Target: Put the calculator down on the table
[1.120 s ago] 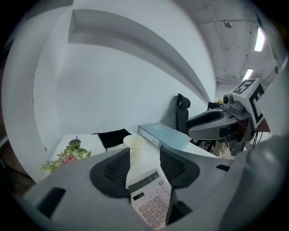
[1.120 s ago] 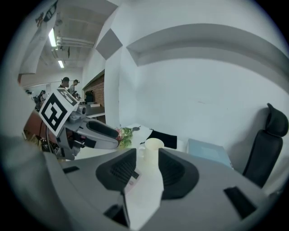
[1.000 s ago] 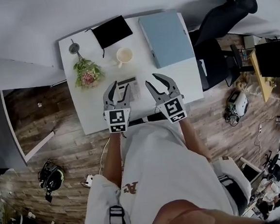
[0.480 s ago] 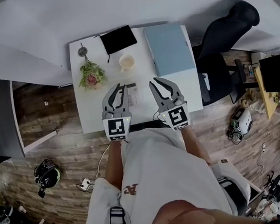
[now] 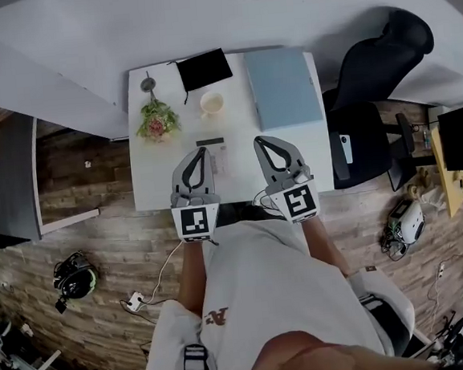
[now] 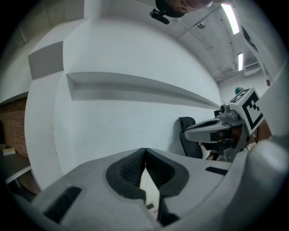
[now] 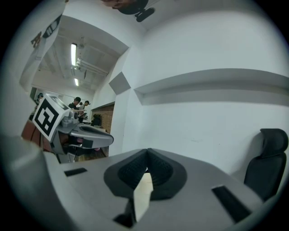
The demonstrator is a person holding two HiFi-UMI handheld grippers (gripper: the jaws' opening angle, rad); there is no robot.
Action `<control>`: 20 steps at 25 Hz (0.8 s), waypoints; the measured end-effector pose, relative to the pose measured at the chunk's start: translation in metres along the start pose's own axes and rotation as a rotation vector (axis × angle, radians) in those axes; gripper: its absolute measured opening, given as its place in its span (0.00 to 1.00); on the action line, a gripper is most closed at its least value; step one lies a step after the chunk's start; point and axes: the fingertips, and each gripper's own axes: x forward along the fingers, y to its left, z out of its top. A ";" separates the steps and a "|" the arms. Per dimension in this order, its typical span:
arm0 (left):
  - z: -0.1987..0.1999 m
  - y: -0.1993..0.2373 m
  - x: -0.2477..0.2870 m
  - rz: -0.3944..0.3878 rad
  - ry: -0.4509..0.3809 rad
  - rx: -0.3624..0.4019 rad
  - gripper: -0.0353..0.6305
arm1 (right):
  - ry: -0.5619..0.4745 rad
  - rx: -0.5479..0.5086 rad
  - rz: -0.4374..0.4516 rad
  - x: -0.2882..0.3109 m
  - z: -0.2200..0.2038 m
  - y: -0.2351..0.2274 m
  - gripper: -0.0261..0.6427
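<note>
Both grippers shut and raised
My left gripper (image 5: 203, 149) and right gripper (image 5: 259, 141) have closed their jaws and risen above the white worktop (image 5: 154, 179), away from the flat grey calculator (image 5: 218, 159).

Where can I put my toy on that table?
Bare: the front left corner of the white table, below the pink flower bunch, and the front right, below the light blue folder. Crowded at the back: cream cup, black pouch.

head cam: high above the person, facing steeply down, table (image 5: 154, 175) well below | left gripper (image 5: 206, 150) cam: right behind its own jaws, roughly level, facing the wall (image 6: 135, 117) | right gripper (image 5: 258, 141) cam: same setup | overlap: both gripper cams share wall and black chair (image 7: 268, 158), each catches the other gripper
</note>
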 end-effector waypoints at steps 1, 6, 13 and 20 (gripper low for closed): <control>0.000 -0.003 -0.003 0.006 0.002 0.004 0.06 | -0.001 0.003 0.005 -0.003 -0.001 0.000 0.05; 0.005 -0.014 -0.018 0.033 -0.002 0.026 0.06 | -0.015 0.006 0.025 -0.018 -0.003 0.003 0.05; 0.011 -0.022 -0.025 0.052 -0.003 0.029 0.06 | -0.031 0.010 0.027 -0.029 -0.002 -0.001 0.05; 0.009 -0.024 -0.020 0.051 0.005 0.042 0.06 | -0.031 0.015 0.036 -0.027 -0.004 -0.004 0.05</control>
